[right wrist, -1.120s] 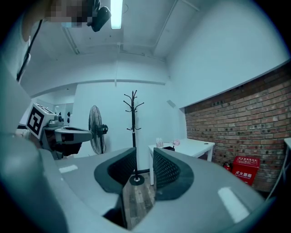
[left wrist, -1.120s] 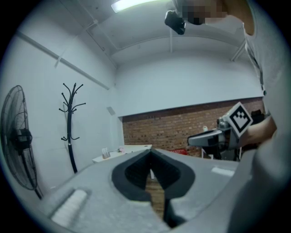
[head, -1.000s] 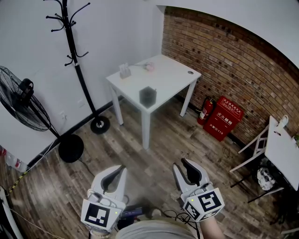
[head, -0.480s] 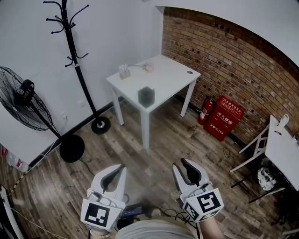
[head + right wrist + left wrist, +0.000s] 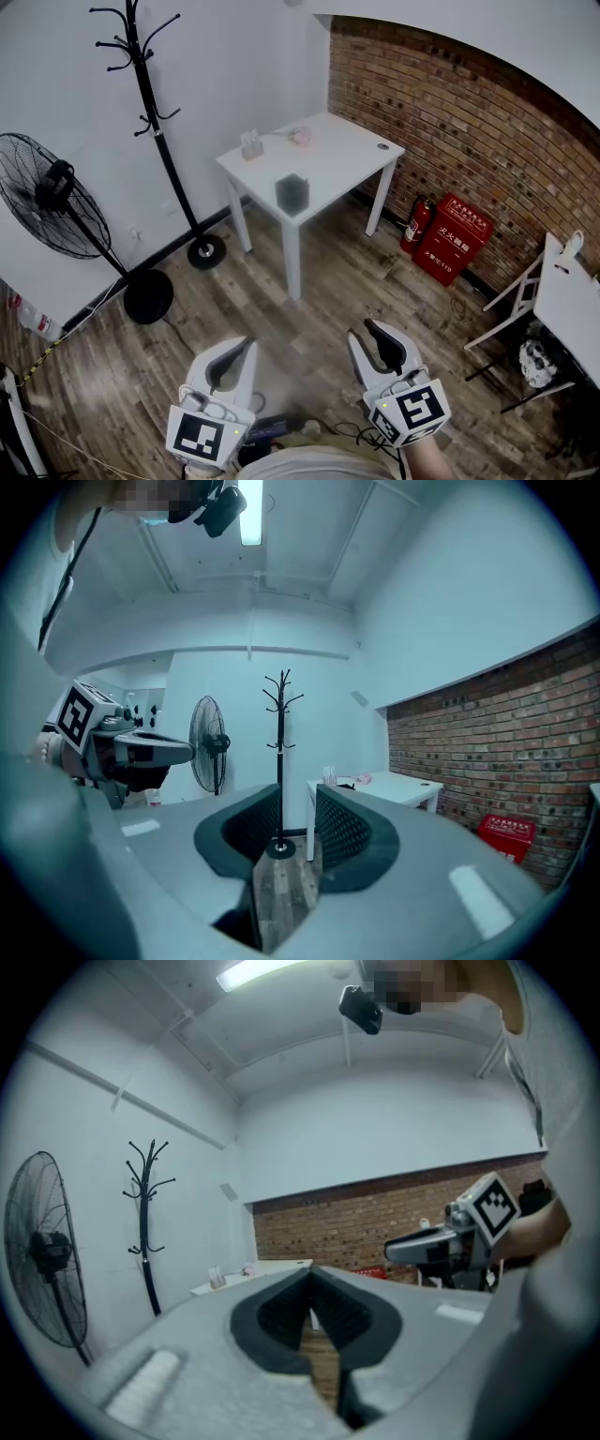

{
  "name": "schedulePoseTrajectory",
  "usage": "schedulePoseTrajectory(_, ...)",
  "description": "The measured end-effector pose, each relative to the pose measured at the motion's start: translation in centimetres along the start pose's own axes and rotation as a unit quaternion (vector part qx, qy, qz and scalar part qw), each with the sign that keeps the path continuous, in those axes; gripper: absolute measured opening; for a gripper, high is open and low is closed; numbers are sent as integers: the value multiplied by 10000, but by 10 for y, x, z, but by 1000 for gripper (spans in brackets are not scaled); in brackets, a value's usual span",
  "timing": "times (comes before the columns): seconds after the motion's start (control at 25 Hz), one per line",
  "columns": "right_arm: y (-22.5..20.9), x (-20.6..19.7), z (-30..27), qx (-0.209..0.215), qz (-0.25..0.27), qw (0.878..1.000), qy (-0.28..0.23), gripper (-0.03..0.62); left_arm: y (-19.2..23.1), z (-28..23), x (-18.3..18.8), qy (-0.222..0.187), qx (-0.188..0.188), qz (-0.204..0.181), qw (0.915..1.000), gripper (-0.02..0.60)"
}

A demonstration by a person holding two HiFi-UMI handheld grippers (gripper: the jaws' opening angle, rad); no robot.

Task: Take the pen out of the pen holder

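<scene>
A dark mesh pen holder [image 5: 292,194] stands near the front corner of a white table [image 5: 342,150] across the room. At this distance I cannot make out a pen in it. Both grippers hang low over the wooden floor, far from the table. My left gripper [image 5: 234,354] has its jaw tips touching, with nothing between them [image 5: 309,1279]. My right gripper [image 5: 375,336] is open by a narrow gap and empty [image 5: 298,808]; the coat stand's base shows through that gap. The table also shows in the right gripper view [image 5: 398,787].
A black coat stand [image 5: 159,122] and a pedestal fan [image 5: 56,211] stand left of the table. A red fire-extinguisher box [image 5: 453,237] sits against the brick wall. A second white table [image 5: 567,300] is at the right edge. Small items [image 5: 250,143] lie on the far table side.
The head view has drifted slightly, so the room sits a little further right. Both grippers keep the same pose and jaw state.
</scene>
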State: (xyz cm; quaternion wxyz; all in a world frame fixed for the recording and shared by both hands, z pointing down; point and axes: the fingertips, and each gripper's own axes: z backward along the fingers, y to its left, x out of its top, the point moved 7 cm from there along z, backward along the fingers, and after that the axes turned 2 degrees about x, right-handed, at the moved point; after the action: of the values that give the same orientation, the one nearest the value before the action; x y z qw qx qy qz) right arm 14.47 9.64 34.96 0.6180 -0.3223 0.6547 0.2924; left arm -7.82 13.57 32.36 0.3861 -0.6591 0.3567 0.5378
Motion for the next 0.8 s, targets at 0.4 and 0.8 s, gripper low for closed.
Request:
schedulePoseTrajectory(0.4, -8, -11, 14, 37, -95, 9999, 40, 104, -22, -4, -2, 19, -6, 49, 10000, -6)
schedulePoseTrajectory(0.8, -15, -18, 8, -93, -182, 9998, 31, 104, -14, -16, -8, 114, -69, -13, 9999, -6)
